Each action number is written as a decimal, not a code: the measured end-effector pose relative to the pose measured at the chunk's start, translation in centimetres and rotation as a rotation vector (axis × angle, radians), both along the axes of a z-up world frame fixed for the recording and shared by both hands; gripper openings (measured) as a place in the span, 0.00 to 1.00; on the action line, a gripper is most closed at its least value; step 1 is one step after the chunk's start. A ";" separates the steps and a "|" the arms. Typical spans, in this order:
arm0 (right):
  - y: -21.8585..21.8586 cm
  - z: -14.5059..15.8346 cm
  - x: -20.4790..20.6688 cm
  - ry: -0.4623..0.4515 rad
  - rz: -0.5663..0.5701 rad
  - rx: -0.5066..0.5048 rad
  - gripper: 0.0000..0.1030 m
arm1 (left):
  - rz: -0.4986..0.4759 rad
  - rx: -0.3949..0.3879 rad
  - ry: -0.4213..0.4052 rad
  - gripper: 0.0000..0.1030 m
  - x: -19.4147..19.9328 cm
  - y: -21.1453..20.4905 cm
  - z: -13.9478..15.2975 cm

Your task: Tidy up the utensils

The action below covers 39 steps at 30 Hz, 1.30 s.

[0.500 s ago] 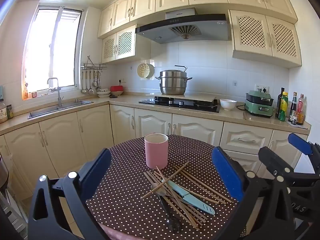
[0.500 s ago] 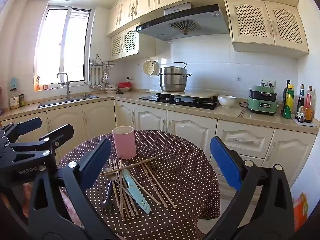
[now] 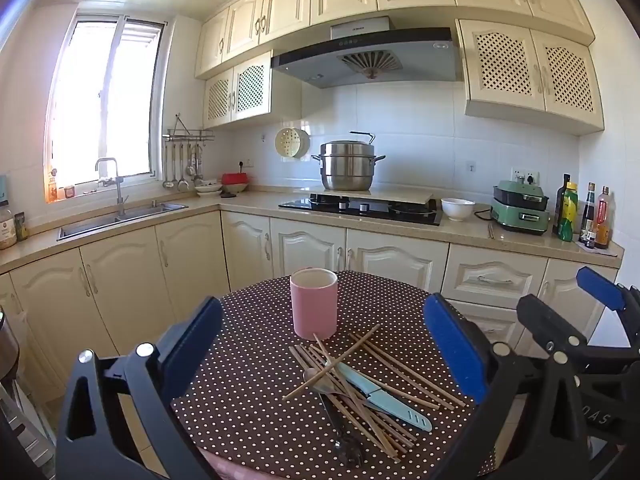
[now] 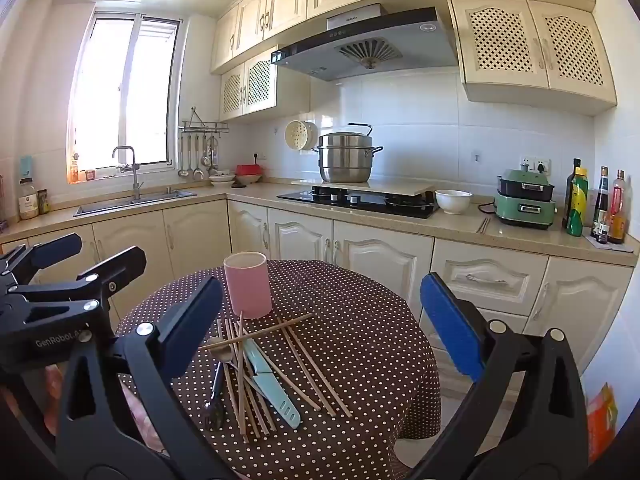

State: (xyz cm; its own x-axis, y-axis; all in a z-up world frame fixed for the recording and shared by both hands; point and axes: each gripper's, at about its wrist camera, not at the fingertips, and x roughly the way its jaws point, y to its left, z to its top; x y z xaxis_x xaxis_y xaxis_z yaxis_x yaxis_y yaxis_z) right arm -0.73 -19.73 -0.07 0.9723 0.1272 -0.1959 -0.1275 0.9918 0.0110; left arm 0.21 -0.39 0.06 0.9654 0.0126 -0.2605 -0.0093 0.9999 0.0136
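– Jaws?
– Left gripper [image 3: 322, 356] and right gripper [image 4: 320, 328]: both spread wide, nothing between them.
– The utensils?
– Heaped near the round polka-dot worktop's [image 4: 360, 312] front edge: many thin wooden chopsticks [image 3: 384, 376], one pale-blue sheathed knife [image 3: 384, 398], one metal spoon [image 4: 224, 354], one dark fork [image 3: 348, 436]. One smooth pink cylindrical holder [image 3: 314, 304] stands just behind.

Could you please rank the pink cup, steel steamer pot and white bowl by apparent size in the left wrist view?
1. steel steamer pot
2. pink cup, nearly equal; it is nearer, so ranking is unsure
3. white bowl
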 end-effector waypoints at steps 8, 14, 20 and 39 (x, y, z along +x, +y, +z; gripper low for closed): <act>-0.1 0.0 -0.1 0.001 0.001 0.003 0.94 | 0.002 0.003 -0.003 0.96 0.0 -0.2 -0.2; -0.2 -0.2 0.1 0.003 0.000 0.003 0.94 | 0.001 0.000 0.000 0.96 0.0 0.1 0.0; -0.1 -0.3 0.5 0.006 -0.001 0.002 0.94 | 0.002 0.001 -0.002 0.96 0.0 0.1 -0.1; 0.0 -0.3 0.5 0.007 -0.001 0.003 0.94 | 0.002 0.004 -0.004 0.96 0.3 0.3 0.1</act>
